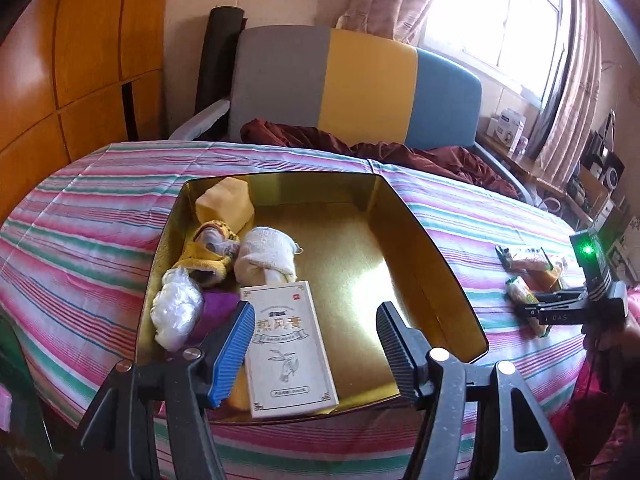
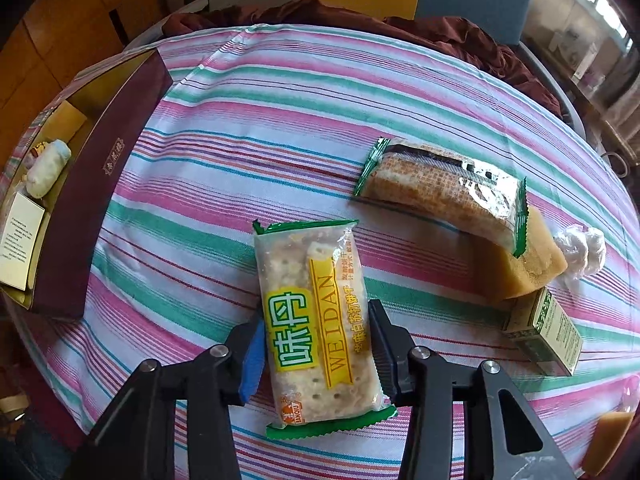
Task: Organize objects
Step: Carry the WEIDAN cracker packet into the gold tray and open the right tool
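A gold-lined box (image 1: 420, 240) sits on the striped cloth; its maroon outer wall (image 2: 96, 200) shows in the right wrist view. In it lie a white medicine carton (image 1: 290, 356), a yellow sponge (image 1: 226, 204), a plush toy (image 1: 210, 256), a white rolled cloth (image 1: 268, 256) and a crumpled plastic bag (image 1: 176, 312). My left gripper (image 1: 316, 328) is open above the carton, not touching it. My right gripper (image 2: 316, 328) straddles the Weidan cracker packet (image 2: 316, 328), fingers at its two sides. It also shows at the right of the left wrist view (image 1: 568, 308).
On the cloth right of the packet lie a second cracker packet (image 2: 440, 188), a tan sponge (image 2: 520, 260), a green-white small box (image 2: 548, 332) and a plastic bag (image 2: 580, 248). A dark red blanket (image 1: 400, 152) and a chair back (image 1: 360, 88) stand behind the table.
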Action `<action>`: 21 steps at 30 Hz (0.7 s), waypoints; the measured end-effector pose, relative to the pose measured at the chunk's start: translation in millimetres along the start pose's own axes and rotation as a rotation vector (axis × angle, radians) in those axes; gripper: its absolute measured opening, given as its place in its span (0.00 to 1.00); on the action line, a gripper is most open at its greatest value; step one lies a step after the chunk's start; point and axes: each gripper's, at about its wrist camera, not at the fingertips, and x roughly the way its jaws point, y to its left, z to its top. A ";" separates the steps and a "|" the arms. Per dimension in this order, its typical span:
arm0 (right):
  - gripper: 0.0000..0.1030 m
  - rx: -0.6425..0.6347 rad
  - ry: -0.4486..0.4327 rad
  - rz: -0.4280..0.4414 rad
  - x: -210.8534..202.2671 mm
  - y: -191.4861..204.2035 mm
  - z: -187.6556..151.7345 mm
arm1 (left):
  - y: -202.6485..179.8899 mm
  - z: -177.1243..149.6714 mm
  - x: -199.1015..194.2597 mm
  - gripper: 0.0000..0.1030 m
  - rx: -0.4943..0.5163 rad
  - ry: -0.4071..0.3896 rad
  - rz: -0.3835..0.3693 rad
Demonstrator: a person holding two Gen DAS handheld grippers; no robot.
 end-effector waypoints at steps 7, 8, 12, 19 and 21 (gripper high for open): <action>0.46 0.029 -0.021 0.004 3.3 -1.0 13.3 | 18.2 -0.6 -6.6 0.62 -0.041 -0.010 -0.001; 0.46 0.038 -0.037 0.016 -1.5 1.5 16.6 | 20.6 -0.7 -7.4 0.62 -0.046 -0.011 0.002; 0.46 0.050 -0.112 0.114 -20.8 19.9 45.6 | 32.6 -2.0 -7.5 0.62 -0.075 -0.005 0.023; 0.46 -0.044 -0.160 0.334 -31.3 106.9 104.9 | 42.3 -2.5 -6.3 0.62 -0.104 -0.001 0.025; 0.46 -0.075 -0.143 0.369 -18.4 134.1 123.3 | 43.9 -2.9 -6.3 0.62 -0.108 -0.003 0.017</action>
